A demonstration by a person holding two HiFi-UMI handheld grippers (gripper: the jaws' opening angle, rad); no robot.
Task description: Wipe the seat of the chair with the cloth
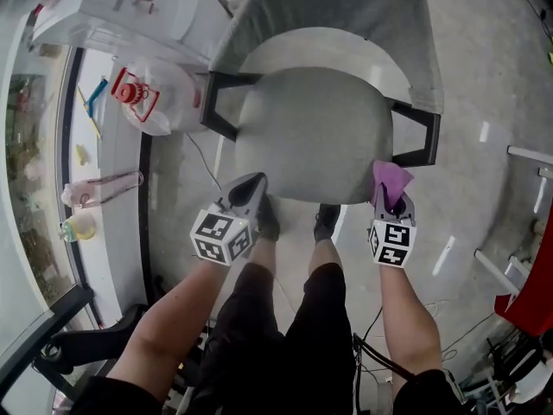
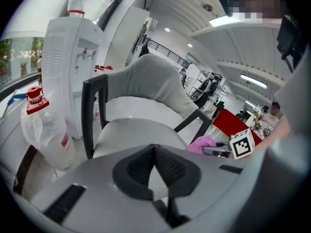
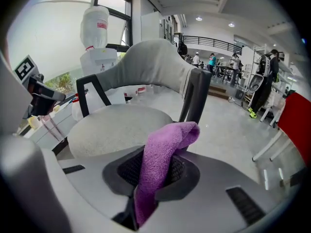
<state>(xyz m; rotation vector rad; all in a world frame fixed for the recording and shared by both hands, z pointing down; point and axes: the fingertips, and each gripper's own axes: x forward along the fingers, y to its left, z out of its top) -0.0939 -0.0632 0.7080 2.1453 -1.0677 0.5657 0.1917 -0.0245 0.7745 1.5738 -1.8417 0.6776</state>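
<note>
A grey upholstered chair with a round seat (image 1: 311, 132) and a curved backrest (image 1: 346, 11) stands in front of me; its seat also shows in the left gripper view (image 2: 136, 132) and the right gripper view (image 3: 116, 127). My right gripper (image 1: 390, 201) is shut on a purple cloth (image 1: 390, 180) (image 3: 163, 161) and hovers at the seat's front right edge. The cloth sticks up between the jaws. My left gripper (image 1: 246, 199) (image 2: 154, 171) is shut with nothing in it, at the seat's front left edge.
A white water dispenser (image 1: 130, 7) (image 2: 73, 76) stands left of the chair, with a clear bottle (image 1: 151, 98) on the floor beside it. Black armrest frames (image 1: 419, 137) flank the seat. A red chair (image 1: 529, 305) stands at the right. My legs are below the grippers.
</note>
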